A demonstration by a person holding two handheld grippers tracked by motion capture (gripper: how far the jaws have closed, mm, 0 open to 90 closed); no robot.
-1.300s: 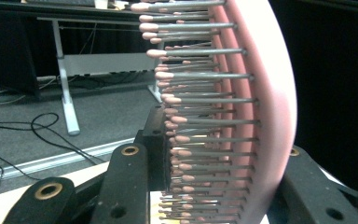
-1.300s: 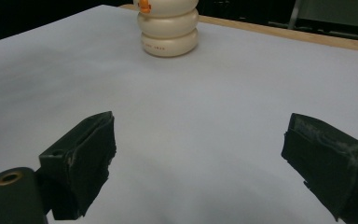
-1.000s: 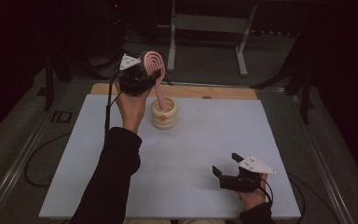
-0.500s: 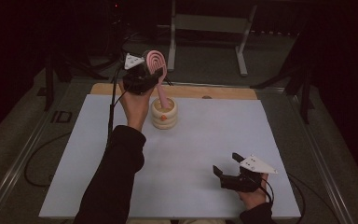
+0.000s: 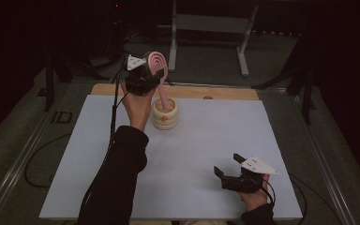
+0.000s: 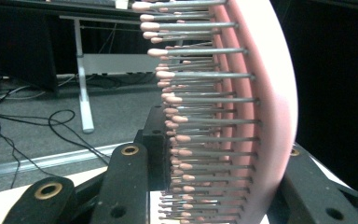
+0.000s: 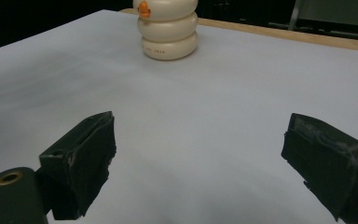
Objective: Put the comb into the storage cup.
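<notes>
- A dark room surrounds the scene, with a grey floor, loose black cables and a pale metal stand [image 5: 206,28] beyond the far edge of the work surface.
- The table [image 5: 206,140] carries a wide white sheet — a strip of bare wood [image 5: 225,92] shows along its far side.
- A person's left forearm in a black sleeve [image 5: 117,183] reaches from the near edge up the left part of the sheet.
- The left gripper [image 5: 143,79] sits raised above the far left of the sheet, its jaws clamped on the head of a pink hairbrush [image 5: 158,70]; in the left gripper view the brush's curved pink back [image 6: 265,116] rises between the black jaws, and rows of thin metal bristles [image 6: 200,121] with rounded pink tips point to the left.
- The hairbrush stands nearly upright, its handle running down into the top of a cream ribbed holder [image 5: 165,115].
- That holder stands on the sheet near the far edge, just beside the person's left hand; in the right gripper view it shows stacked rounded rings and a small orange mark [image 7: 144,8].
- The right gripper [image 5: 229,169] rests low at the near right corner of the sheet, well apart from the holder — its jaws stand wide apart with bare sheet between them.
</notes>
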